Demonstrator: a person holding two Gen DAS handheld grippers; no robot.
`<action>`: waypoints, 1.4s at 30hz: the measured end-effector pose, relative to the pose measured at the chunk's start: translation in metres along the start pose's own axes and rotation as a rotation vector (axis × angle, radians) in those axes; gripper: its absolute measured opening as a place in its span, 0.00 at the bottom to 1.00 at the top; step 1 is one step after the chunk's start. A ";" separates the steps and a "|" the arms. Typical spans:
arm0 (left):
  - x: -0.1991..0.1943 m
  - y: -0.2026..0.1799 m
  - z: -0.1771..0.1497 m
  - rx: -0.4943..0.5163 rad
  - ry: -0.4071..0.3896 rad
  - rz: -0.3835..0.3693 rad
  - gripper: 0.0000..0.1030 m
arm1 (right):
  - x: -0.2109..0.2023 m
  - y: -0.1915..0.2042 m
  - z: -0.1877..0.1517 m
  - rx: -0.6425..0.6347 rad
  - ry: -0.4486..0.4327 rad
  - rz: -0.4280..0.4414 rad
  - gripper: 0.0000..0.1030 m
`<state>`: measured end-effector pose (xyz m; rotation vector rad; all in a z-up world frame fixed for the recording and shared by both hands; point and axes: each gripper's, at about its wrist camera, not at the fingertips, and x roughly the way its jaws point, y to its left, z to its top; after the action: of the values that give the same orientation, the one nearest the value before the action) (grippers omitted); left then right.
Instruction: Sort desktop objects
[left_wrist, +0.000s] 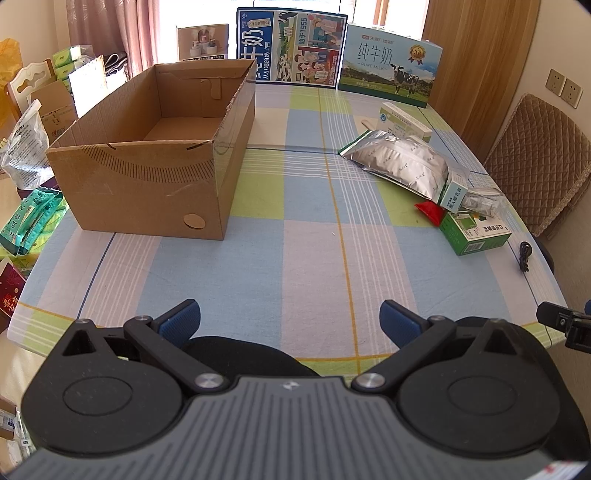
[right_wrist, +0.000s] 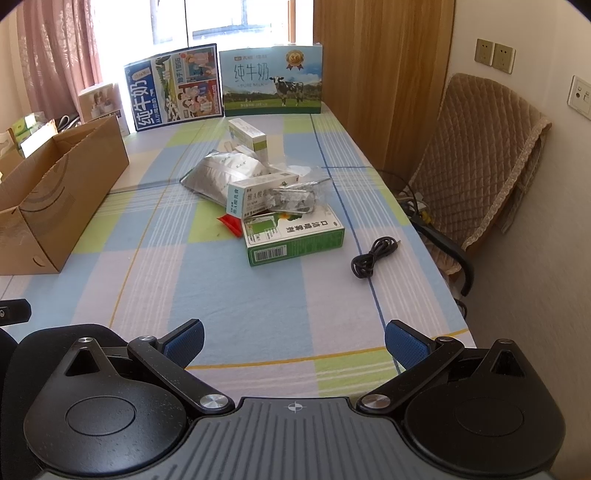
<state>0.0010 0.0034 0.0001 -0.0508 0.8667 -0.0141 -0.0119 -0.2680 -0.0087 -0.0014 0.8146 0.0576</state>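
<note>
An open cardboard box (left_wrist: 155, 155) (right_wrist: 51, 192) stands empty on the left of the checked tablecloth. On the right lies a loose pile: a silver foil pouch (left_wrist: 402, 162) (right_wrist: 225, 170), a green box (left_wrist: 476, 232) (right_wrist: 295, 236), a white-and-teal box (right_wrist: 255, 195), a clear plastic bag (right_wrist: 295, 194), a red packet (right_wrist: 231, 222) and a pale carton (left_wrist: 404, 122) (right_wrist: 247, 134). A coiled black cable (right_wrist: 373, 256) (left_wrist: 523, 254) rests near the right edge. My left gripper (left_wrist: 290, 319) and right gripper (right_wrist: 293, 338) both hover open over the near edge, holding nothing.
Two milk cartons (left_wrist: 291, 46) (right_wrist: 271, 79) stand upright at the table's far end. A padded chair (right_wrist: 480, 158) sits to the right by the wall. Bags and packets (left_wrist: 26, 218) crowd the floor at left. A wooden panel (right_wrist: 380, 74) rises behind the table.
</note>
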 end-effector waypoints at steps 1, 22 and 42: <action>0.000 0.000 0.000 0.000 0.000 0.000 0.99 | 0.000 -0.001 -0.001 0.001 0.000 0.000 0.98; -0.002 -0.002 0.001 0.007 0.000 0.002 0.99 | 0.001 -0.009 0.000 0.030 -0.003 -0.017 0.98; 0.002 -0.020 0.015 0.069 0.006 -0.086 0.99 | 0.013 -0.039 0.008 0.087 -0.026 -0.024 0.98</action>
<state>0.0138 -0.0163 0.0095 -0.0236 0.8693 -0.1249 0.0051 -0.3062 -0.0137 0.0720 0.7902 -0.0009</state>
